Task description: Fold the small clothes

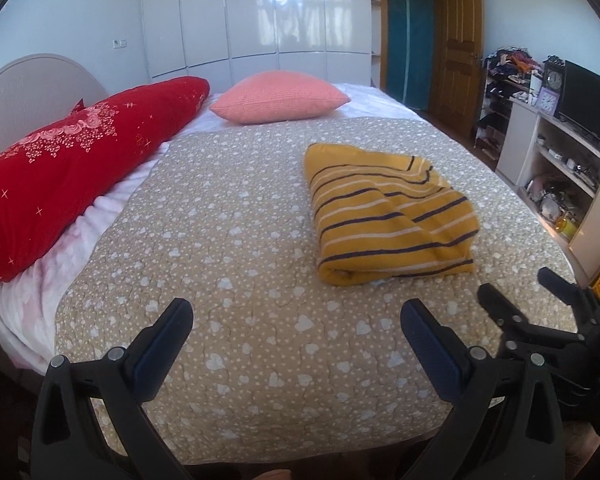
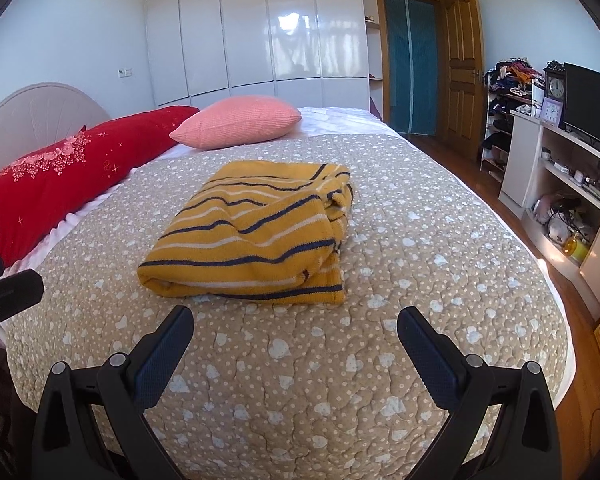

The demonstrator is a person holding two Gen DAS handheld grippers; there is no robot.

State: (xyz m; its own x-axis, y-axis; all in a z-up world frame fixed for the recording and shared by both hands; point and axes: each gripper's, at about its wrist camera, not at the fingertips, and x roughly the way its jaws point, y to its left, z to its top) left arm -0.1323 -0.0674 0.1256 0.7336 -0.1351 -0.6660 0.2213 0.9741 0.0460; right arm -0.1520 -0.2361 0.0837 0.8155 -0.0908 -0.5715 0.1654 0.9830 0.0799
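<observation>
A yellow garment with dark and white stripes (image 1: 392,216) lies folded into a thick bundle on the beige heart-print bedspread (image 1: 236,248). It also shows in the right wrist view (image 2: 252,236). My left gripper (image 1: 296,316) is open and empty, held above the near part of the bed, short of the garment and to its left. My right gripper (image 2: 294,322) is open and empty, just in front of the garment's near folded edge. The right gripper also shows at the right edge of the left wrist view (image 1: 516,284).
A long red pillow (image 1: 72,164) lies along the left of the bed and a pink cushion (image 1: 280,98) lies at the far end. White shelves (image 2: 560,184) with clutter, clocks and a dark screen stand to the right. A wooden door (image 2: 462,68) is behind.
</observation>
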